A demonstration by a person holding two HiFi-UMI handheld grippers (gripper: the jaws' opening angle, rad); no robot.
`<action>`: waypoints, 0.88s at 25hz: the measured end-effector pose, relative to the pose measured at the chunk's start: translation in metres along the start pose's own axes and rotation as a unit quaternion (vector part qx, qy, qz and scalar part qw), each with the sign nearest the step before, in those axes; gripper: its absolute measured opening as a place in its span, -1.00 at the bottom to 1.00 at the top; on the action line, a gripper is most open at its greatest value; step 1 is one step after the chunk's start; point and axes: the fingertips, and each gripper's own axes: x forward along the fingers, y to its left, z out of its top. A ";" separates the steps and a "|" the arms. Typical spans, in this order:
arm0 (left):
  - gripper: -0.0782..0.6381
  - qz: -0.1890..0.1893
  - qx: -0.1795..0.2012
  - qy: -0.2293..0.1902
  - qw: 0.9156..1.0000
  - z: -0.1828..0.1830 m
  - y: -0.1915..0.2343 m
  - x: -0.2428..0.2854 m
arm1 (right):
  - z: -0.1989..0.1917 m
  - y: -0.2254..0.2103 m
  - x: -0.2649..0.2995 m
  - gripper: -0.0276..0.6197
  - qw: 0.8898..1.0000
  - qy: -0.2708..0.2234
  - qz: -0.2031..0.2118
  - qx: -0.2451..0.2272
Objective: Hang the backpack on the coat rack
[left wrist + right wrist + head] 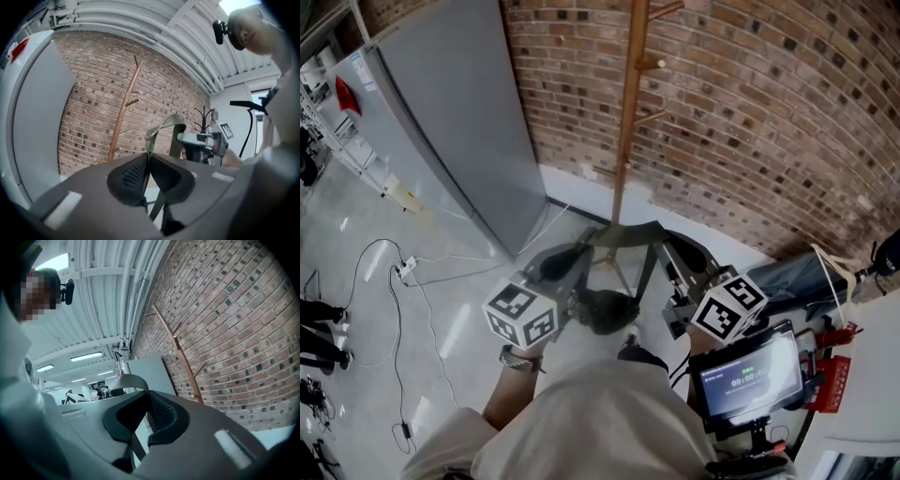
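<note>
The wooden coat rack (628, 103) stands against the brick wall, straight ahead, with short pegs up its pole. Between my grippers hangs the dark backpack (605, 311), its olive shoulder straps (623, 234) stretched across the top. My left gripper (567, 262) is shut on one strap (151, 140), pinched between its pads. The right gripper (680, 251) is shut on the other strap (127, 380), which loops up over its jaws. Both point level toward the rack (124, 112), which also stands ahead in the right gripper view (180, 357). The pack hangs short of the pole.
A tall grey cabinet (450, 112) leans at the wall left of the rack. Cables and a power strip (401, 272) lie on the floor at left. A small screen on a stand (748, 375) and blue fabric (797, 277) sit at right.
</note>
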 end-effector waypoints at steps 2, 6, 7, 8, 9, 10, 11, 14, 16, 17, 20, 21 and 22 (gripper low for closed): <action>-0.73 0.009 -0.003 -0.002 1.000 0.004 0.007 0.012 | 0.007 -0.012 0.008 -0.89 1.000 0.005 0.009 -0.001; -0.73 0.025 -0.009 -0.007 1.000 0.012 0.017 0.036 | 0.018 -0.036 0.021 -0.89 1.000 0.011 0.024 0.001; -0.73 0.029 -0.012 -0.008 0.999 0.013 0.020 0.042 | 0.021 -0.042 0.024 -0.89 1.000 0.013 0.028 0.001; -0.73 0.035 -0.015 -0.009 0.999 0.014 0.023 0.048 | 0.024 -0.049 0.027 -0.89 0.999 0.016 0.031 0.002; -0.73 0.040 -0.017 -0.010 0.999 0.015 0.027 0.055 | 0.026 -0.056 0.030 -0.89 0.999 0.018 0.034 0.002; -0.73 0.045 -0.019 -0.010 0.999 0.016 0.030 0.061 | 0.028 -0.062 0.033 -0.89 0.999 0.021 0.037 0.003; -0.73 0.051 -0.020 -0.011 0.998 0.017 0.033 0.067 | 0.030 -0.069 0.036 -0.89 0.999 0.023 0.041 0.003; -0.73 0.069 -0.023 -0.012 0.997 0.018 0.041 0.085 | 0.036 -0.088 0.043 -0.89 0.998 0.033 0.055 0.004; -0.73 0.082 -0.027 -0.013 0.996 0.018 0.048 0.096 | 0.038 -0.101 0.048 -0.89 0.997 0.042 0.066 0.004; -0.73 0.089 -0.031 -0.013 0.995 0.017 0.051 0.100 | 0.038 -0.106 0.051 -0.89 0.996 0.048 0.071 0.005; -0.73 0.112 -0.040 -0.013 0.993 0.012 0.061 0.108 | 0.033 -0.118 0.060 -0.89 0.994 0.064 0.090 0.012; -0.73 0.119 -0.042 -0.013 0.992 0.011 0.064 0.110 | 0.031 -0.121 0.063 -0.89 0.993 0.069 0.096 0.015; -0.73 0.123 -0.044 -0.013 0.991 0.010 0.067 0.113 | 0.030 -0.125 0.066 -0.89 0.992 0.073 0.100 0.017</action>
